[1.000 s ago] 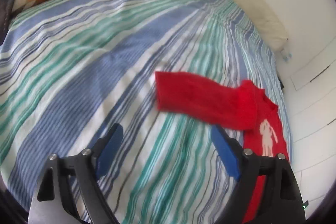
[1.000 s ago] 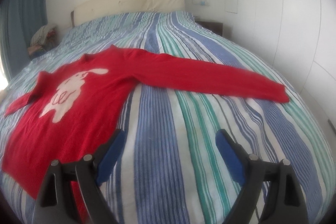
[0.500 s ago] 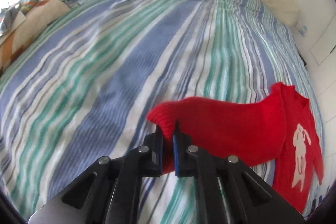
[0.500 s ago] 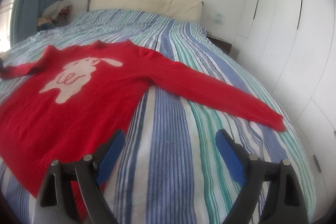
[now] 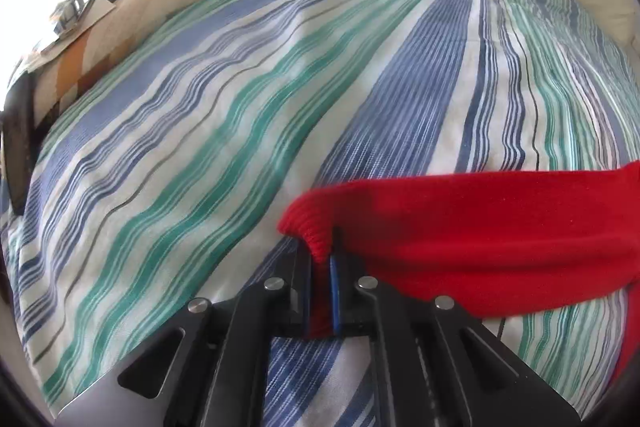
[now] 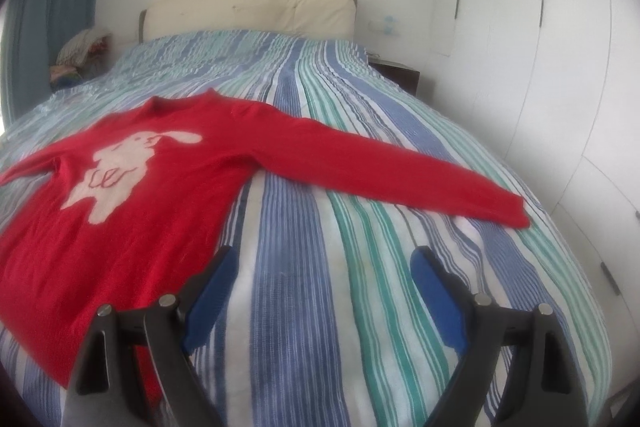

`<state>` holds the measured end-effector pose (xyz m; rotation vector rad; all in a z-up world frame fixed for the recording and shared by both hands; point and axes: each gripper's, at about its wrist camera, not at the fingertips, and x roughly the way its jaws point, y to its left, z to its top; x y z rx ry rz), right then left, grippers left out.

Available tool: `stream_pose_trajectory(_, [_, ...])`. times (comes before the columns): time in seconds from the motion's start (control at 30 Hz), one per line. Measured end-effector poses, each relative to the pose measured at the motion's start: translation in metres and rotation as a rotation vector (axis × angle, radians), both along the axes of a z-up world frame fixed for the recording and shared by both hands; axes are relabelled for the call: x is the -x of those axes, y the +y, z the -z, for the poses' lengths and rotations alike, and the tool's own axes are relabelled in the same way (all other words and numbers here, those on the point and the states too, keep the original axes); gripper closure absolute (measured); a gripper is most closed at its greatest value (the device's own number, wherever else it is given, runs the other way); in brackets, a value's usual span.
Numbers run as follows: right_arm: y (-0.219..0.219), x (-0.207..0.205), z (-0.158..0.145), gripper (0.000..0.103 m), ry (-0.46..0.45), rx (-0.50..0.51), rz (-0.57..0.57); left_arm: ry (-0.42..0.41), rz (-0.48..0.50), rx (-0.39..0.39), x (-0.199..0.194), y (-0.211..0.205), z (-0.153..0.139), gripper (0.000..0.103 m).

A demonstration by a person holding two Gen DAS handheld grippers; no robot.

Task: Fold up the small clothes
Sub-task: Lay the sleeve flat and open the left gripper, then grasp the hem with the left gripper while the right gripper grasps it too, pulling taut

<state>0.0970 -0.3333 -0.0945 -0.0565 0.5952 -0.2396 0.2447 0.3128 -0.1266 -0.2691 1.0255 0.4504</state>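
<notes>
A small red sweater (image 6: 132, 195) with a white rabbit print lies flat on the striped bed (image 6: 360, 307). Its right sleeve (image 6: 400, 175) stretches out toward the right edge. In the left wrist view my left gripper (image 5: 320, 267) is shut on the cuff of the other sleeve (image 5: 480, 227) and holds it lifted above the bedcover (image 5: 200, 147). My right gripper (image 6: 320, 291) is open and empty, low over the bed just right of the sweater's hem.
A cream headboard (image 6: 248, 11) and white wardrobe doors (image 6: 560, 67) bound the bed. A dark nightstand (image 6: 396, 75) stands at the far right. A patterned pillow with papers (image 5: 100, 23) lies at the left bed edge. A clothes pile (image 6: 80, 47) sits by the curtain.
My left gripper closed on the left sleeve cuff and lifted it, drawing the sleeve up off the cover. My right gripper stayed open and drifted slightly over the bed.
</notes>
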Motion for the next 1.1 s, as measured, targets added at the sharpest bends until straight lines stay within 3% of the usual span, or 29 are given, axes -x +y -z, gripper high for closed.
stream_pose_trajectory(0.33, [-0.019,-0.002,0.004,0.016,0.006,-0.041,0.079,-0.107,0.021,0.048,0.014,0.008,0.007,0.093])
stream_pose_trajectory(0.43, [-0.019,-0.002,0.005,0.016,0.005,-0.031,0.088,-0.2,0.021,0.135,0.027,0.017,0.003,0.084])
stream_pose_trajectory(0.5, [-0.018,-0.001,0.006,0.016,0.007,-0.022,0.092,-0.259,0.0,0.19,0.036,0.022,-0.003,0.047])
stream_pose_trajectory(0.57, [-0.018,-0.001,0.007,0.016,0.006,-0.017,0.095,-0.306,-0.027,0.177,0.045,0.022,-0.012,0.024])
stream_pose_trajectory(0.6, [-0.018,0.0,0.007,0.016,0.006,-0.017,0.096,-0.319,-0.041,0.163,0.049,0.022,-0.016,0.018])
stream_pose_trajectory(0.73, [-0.017,0.0,0.007,0.016,0.009,-0.014,0.095,-0.346,-0.07,0.175,0.06,0.025,-0.024,0.017])
stream_pose_trajectory(0.9, [-0.015,0.0,0.007,0.016,0.006,-0.002,0.091,-0.394,-0.088,0.122,0.073,0.012,-0.054,0.017])
stream_pose_trajectory(0.97, [-0.015,0.0,0.007,0.016,0.007,-0.003,0.092,-0.401,-0.017,0.12,0.078,-0.011,-0.07,0.017])
stream_pose_trajectory(1.1, [-0.014,-0.001,0.007,0.016,0.012,-0.006,0.089,-0.344,0.229,0.123,0.101,-0.079,-0.085,0.013])
